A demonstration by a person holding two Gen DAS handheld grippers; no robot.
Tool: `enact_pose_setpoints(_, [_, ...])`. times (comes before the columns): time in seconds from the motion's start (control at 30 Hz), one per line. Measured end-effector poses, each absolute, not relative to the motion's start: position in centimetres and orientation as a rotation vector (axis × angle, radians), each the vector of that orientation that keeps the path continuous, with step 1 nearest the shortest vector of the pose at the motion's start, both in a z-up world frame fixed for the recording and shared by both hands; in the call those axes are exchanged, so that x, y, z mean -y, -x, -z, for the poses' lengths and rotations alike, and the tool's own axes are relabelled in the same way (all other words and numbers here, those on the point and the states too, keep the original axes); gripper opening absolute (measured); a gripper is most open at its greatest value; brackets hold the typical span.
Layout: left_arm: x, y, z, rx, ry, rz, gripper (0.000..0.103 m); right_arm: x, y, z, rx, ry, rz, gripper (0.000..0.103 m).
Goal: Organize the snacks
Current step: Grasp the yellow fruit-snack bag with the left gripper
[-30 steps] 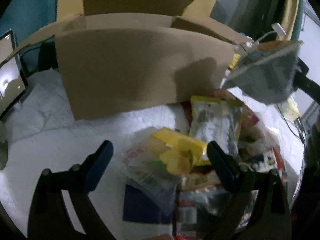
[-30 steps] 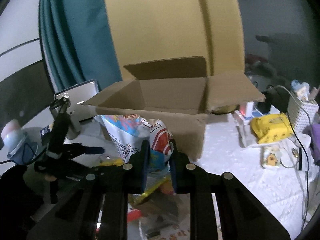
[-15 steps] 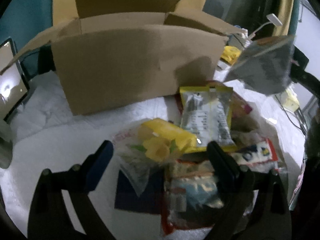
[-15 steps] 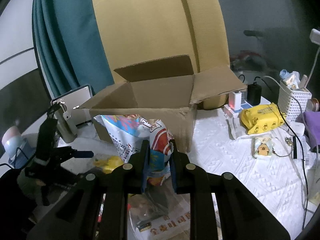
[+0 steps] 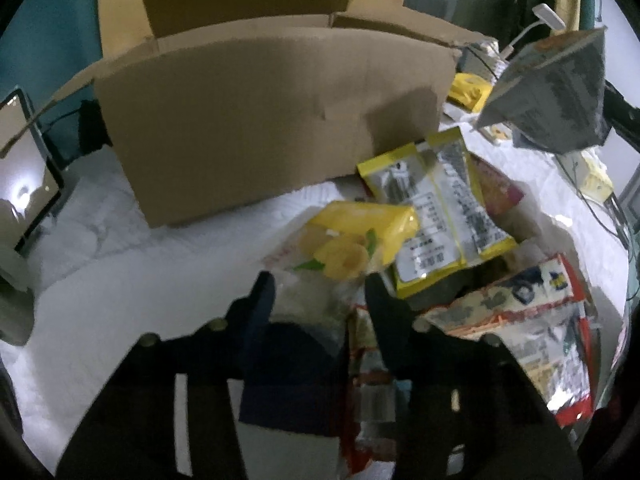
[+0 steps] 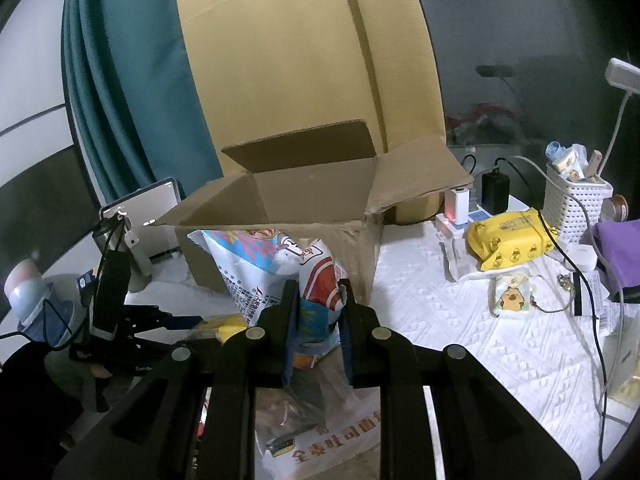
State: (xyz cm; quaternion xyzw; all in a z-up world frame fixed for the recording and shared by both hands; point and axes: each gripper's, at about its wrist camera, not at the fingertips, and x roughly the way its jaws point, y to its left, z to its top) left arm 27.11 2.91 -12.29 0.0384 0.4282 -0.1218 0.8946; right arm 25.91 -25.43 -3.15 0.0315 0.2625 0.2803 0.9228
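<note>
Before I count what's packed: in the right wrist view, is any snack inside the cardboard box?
No; the visible part of the cardboard box interior shows only bare walls.

Teal curtain [image 6: 116, 92] at 10 o'clock; tall cardboard sheet [image 6: 304, 56] at 12 against dark wall [image 6: 520, 24]. White quilted tabletop [image 6: 432, 320] at 4 o'clock. White woven basket [image 6: 576, 204] at 3.

A white quilted cloth [image 6: 420, 320] is covering the surface, carrying an open box [image 6: 320, 208], a snack pile [image 5: 440, 216], a yellow pack [image 6: 512, 240], a white basket [image 6: 576, 204], chargers [image 6: 476, 200] and a tablet [image 6: 148, 216].
</note>
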Motion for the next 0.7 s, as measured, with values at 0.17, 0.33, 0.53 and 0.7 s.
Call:
enact_pose_setpoints(0.17, [-3.0,-26.3,11.6,-0.852,-0.061,0.251,0.027,25.1,-25.8,3.1,-0.537,-0.062,-0.576,0.02])
enact_pose_setpoints(0.33, [-2.7,-24.8,10.1,-0.833,-0.023,0.308,0.026,24.9,-25.7,3.1,-0.537,-0.057,-0.578,0.02])
enact_pose_setpoints(0.53, [-3.4,-25.2,9.7,-0.818,-0.029,0.302,0.062,24.8,-25.8,3.2,-0.54,-0.055,-0.578,0.02])
enact_pose_setpoints(0.7, [-4.0,-27.9,10.9,-0.836,-0.032,0.332,0.078,24.4,-26.0,3.2,-0.544,-0.05,-0.577,0.02])
